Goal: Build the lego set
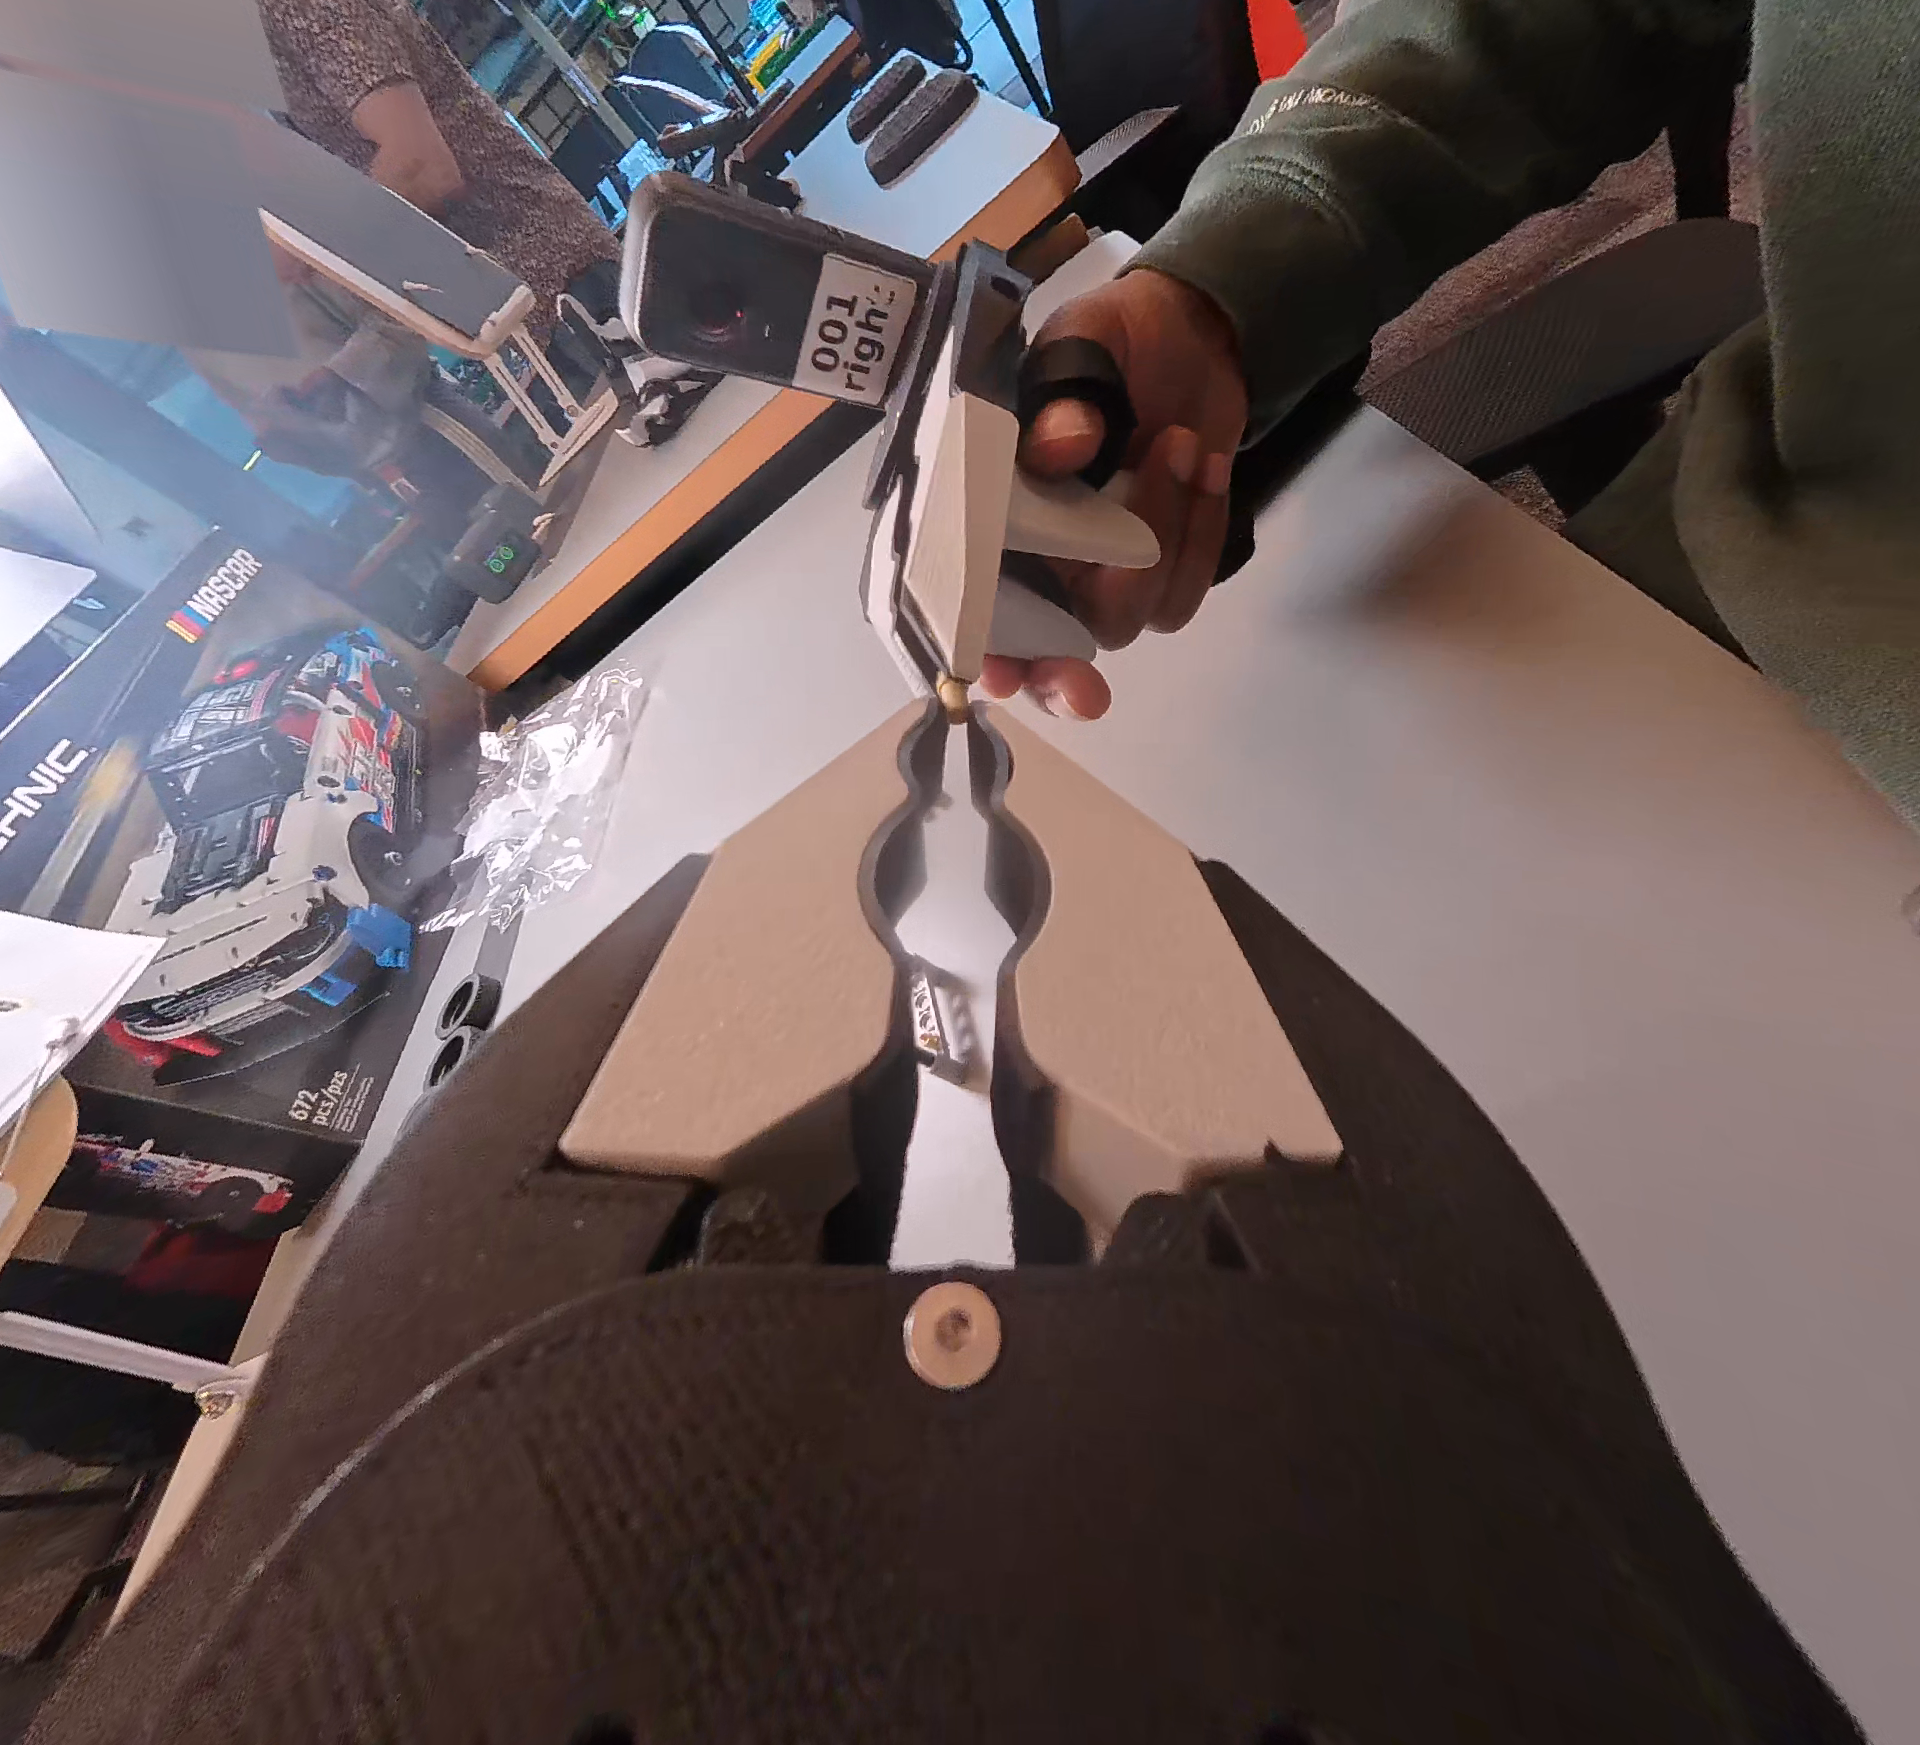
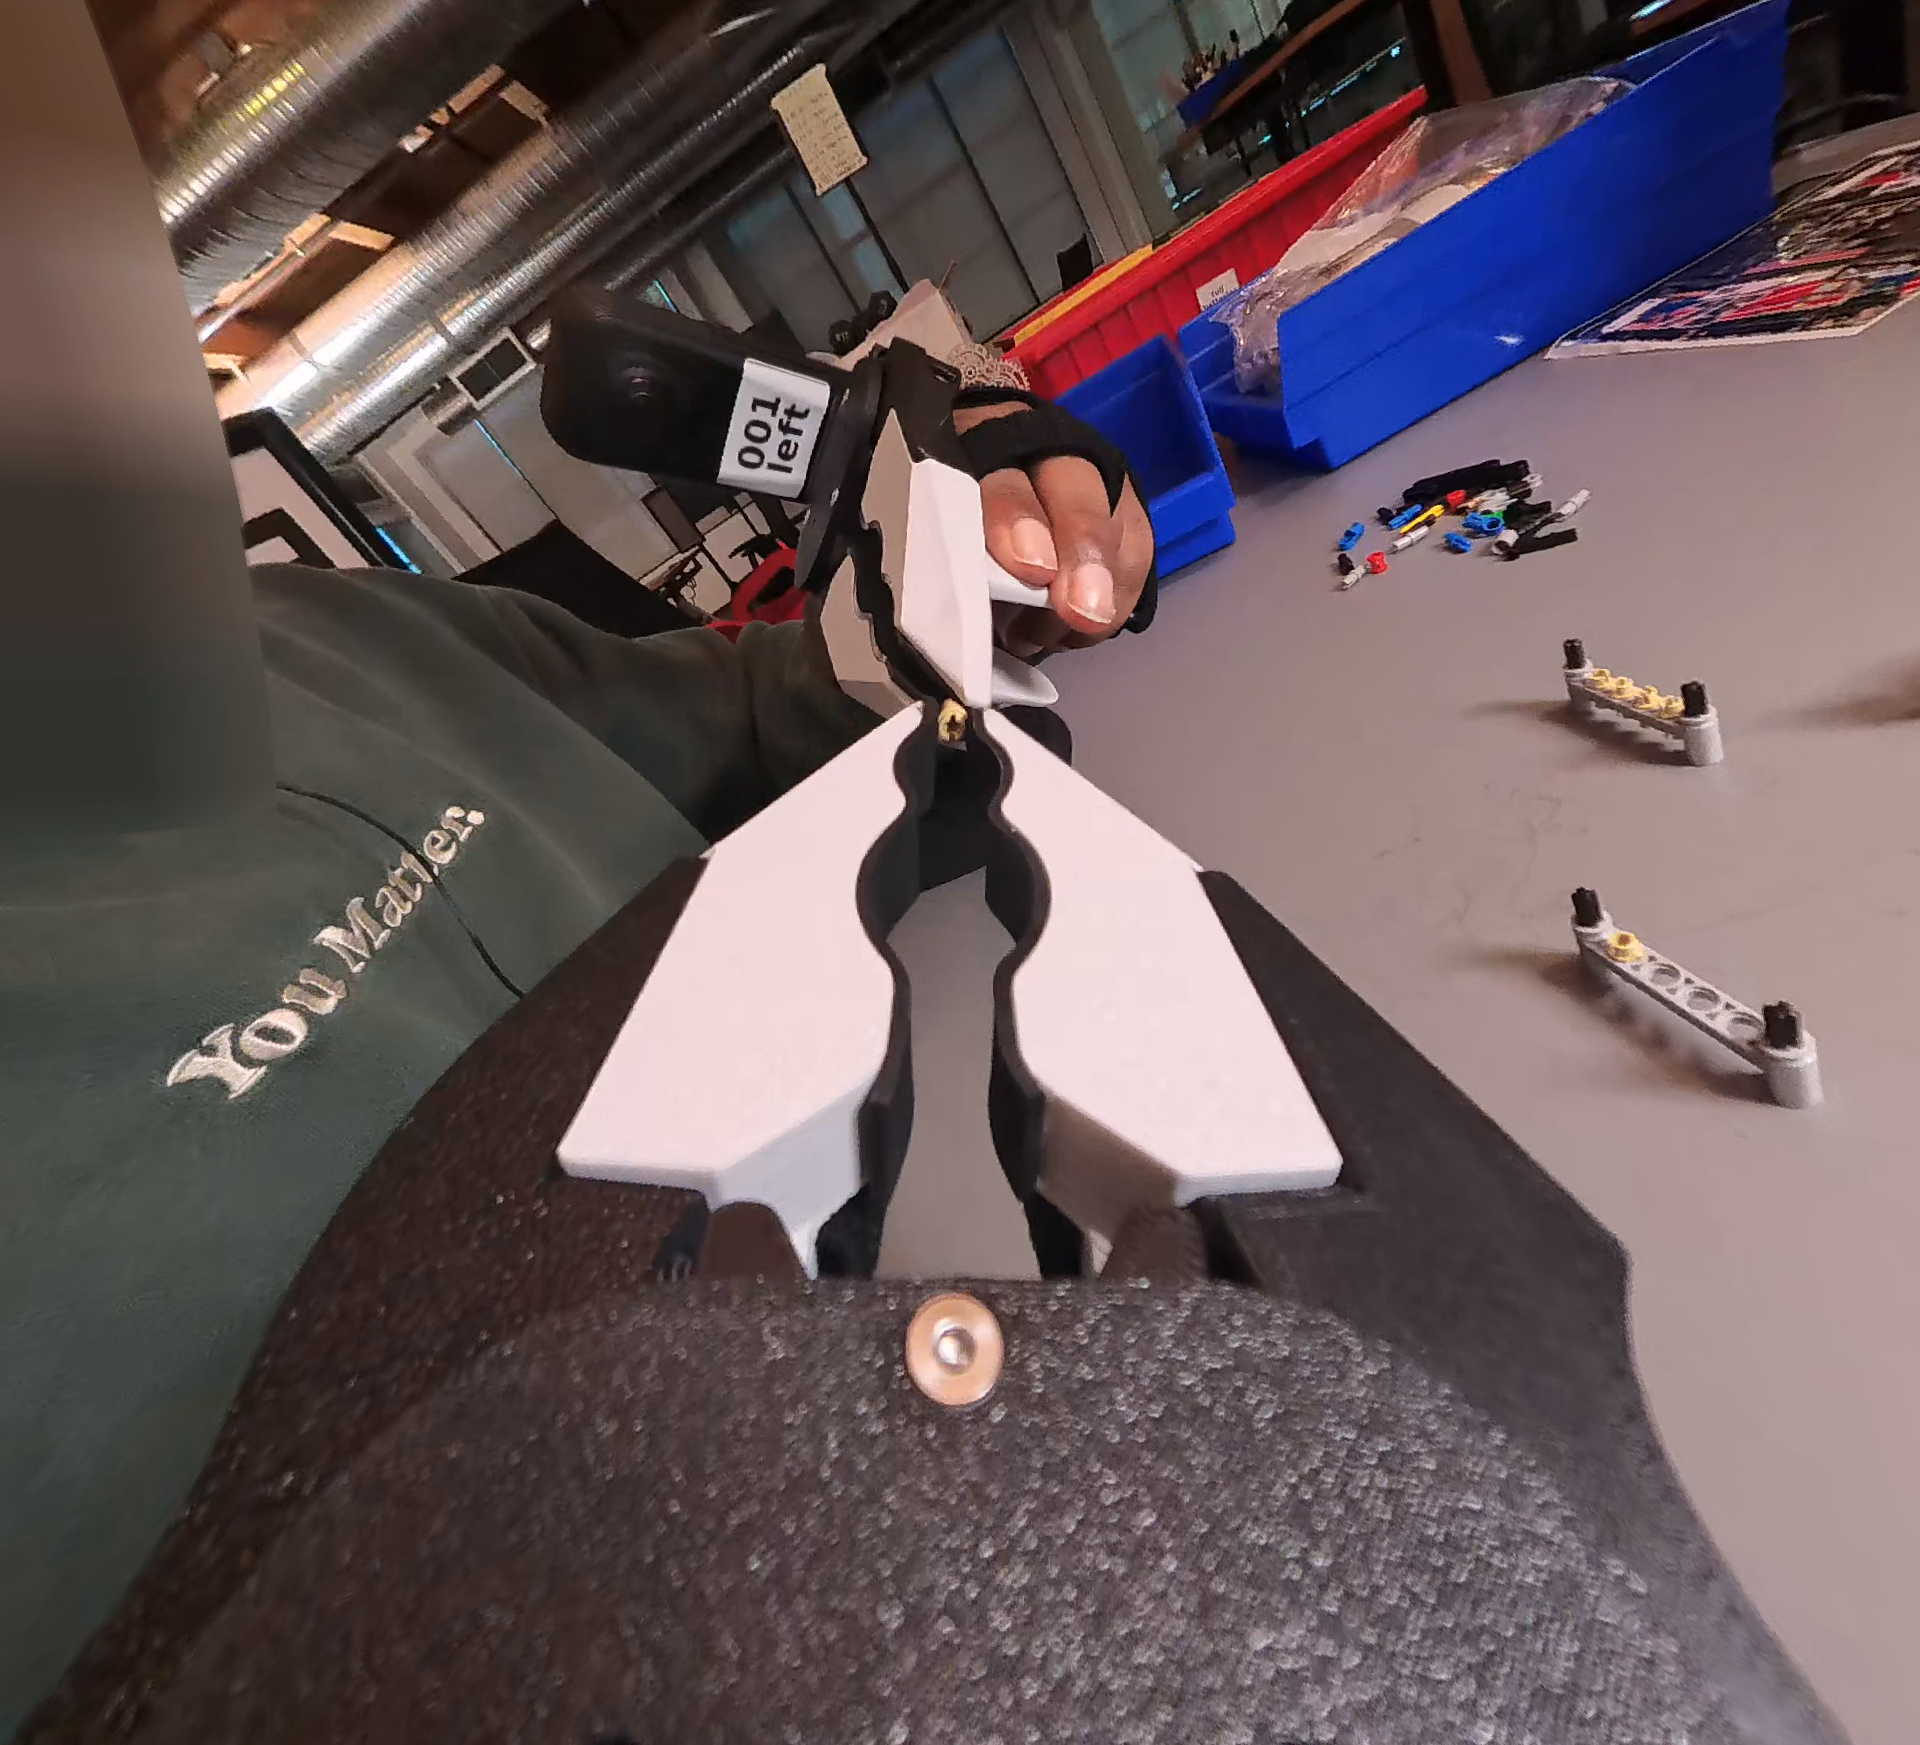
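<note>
While both grippers meet tip to tip above the grey desk (image 2: 1351, 812), a small tan lego pin (image 2: 950, 721) sits pinched between them. The left gripper (image 1: 951, 708) is closed narrow at its tips, touching the pin; the right gripper (image 2: 948, 727) is likewise narrowed on the same piece. Which of them bears the grip I cannot tell. The pin's long axis runs roughly along the fingers, from one gripper to the other. Two light-grey lego beams with black end pins (image 2: 1694, 999) lie flat on the desk to the right, well apart from the grippers, long axes slanting down to the right. Beyond them lie a scatter of small coloured lego parts (image 2: 1475, 526) and blue plastic bins (image 2: 1507, 282); a lego car box (image 1: 239, 864) rests at the far left.
</note>
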Action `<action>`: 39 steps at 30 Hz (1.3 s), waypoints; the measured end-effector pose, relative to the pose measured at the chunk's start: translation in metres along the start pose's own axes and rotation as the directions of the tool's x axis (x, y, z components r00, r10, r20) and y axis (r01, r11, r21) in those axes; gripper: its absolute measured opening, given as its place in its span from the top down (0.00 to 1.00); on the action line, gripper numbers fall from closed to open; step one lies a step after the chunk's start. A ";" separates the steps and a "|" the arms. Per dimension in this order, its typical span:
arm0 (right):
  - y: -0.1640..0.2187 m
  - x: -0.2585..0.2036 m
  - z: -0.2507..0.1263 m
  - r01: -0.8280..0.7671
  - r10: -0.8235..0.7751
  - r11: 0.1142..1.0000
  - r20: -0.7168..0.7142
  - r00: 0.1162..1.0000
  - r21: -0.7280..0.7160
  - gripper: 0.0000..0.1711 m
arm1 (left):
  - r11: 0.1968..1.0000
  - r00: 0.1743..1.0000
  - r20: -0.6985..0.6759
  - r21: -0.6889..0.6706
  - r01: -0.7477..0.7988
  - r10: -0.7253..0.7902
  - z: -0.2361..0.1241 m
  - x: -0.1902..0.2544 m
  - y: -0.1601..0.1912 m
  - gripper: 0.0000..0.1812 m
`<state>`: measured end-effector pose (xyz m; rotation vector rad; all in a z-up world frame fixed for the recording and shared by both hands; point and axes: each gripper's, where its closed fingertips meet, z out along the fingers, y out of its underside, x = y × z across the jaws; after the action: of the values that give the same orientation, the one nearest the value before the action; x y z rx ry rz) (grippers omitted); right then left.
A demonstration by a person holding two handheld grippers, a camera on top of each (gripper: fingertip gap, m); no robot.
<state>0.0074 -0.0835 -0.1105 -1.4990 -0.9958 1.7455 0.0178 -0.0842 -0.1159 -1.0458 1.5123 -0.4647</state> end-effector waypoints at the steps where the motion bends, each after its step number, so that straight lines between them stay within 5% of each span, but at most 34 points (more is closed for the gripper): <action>1: 0.000 0.000 0.000 0.003 -0.003 1.000 -0.004 1.000 0.000 0.98 | 1.000 1.000 0.002 -0.001 -0.001 0.001 0.000 0.000 0.000 0.98; 6: 0.003 0.010 0.000 0.063 -0.065 0.997 -0.081 0.995 -0.035 0.98 | 1.000 1.000 0.021 -0.023 0.013 -0.013 0.002 -0.002 0.010 0.98; 10: -0.003 0.032 -0.007 0.199 -0.235 0.960 -0.182 0.955 -0.198 0.98 | 0.978 0.978 0.044 -0.033 0.207 -0.206 0.004 -0.016 0.031 0.92; 13: -0.005 0.074 -0.018 0.356 -0.501 0.803 -0.218 0.838 -0.479 0.98 | 0.849 0.867 0.113 -0.177 0.498 -0.485 0.007 -0.031 0.087 0.90; 16: 0.010 0.111 -0.023 0.400 -0.628 0.577 -0.074 0.775 -0.712 0.99 | 0.700 0.757 0.110 -0.314 0.641 -0.644 0.018 -0.018 0.127 0.85; 19: 0.027 0.127 -0.023 0.422 -0.637 0.400 0.084 0.766 -0.814 0.98 | 0.681 0.777 0.123 -0.409 0.607 -0.618 0.027 -0.010 0.149 0.86; 25: 0.045 0.136 -0.018 0.434 -0.603 0.223 0.226 0.765 -0.873 0.98 | 0.700 0.807 0.086 -0.448 0.556 -0.585 0.043 -0.003 0.155 0.93; 39: 0.058 0.143 -0.018 0.420 -0.571 0.062 0.313 0.759 -0.905 0.98 | 0.729 0.829 0.051 -0.449 0.517 -0.556 0.043 -0.002 0.154 0.97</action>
<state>0.0036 0.0093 -0.2348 -1.4768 -2.4304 0.3275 0.0038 0.0085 -0.2458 -1.8807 1.4045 -0.5823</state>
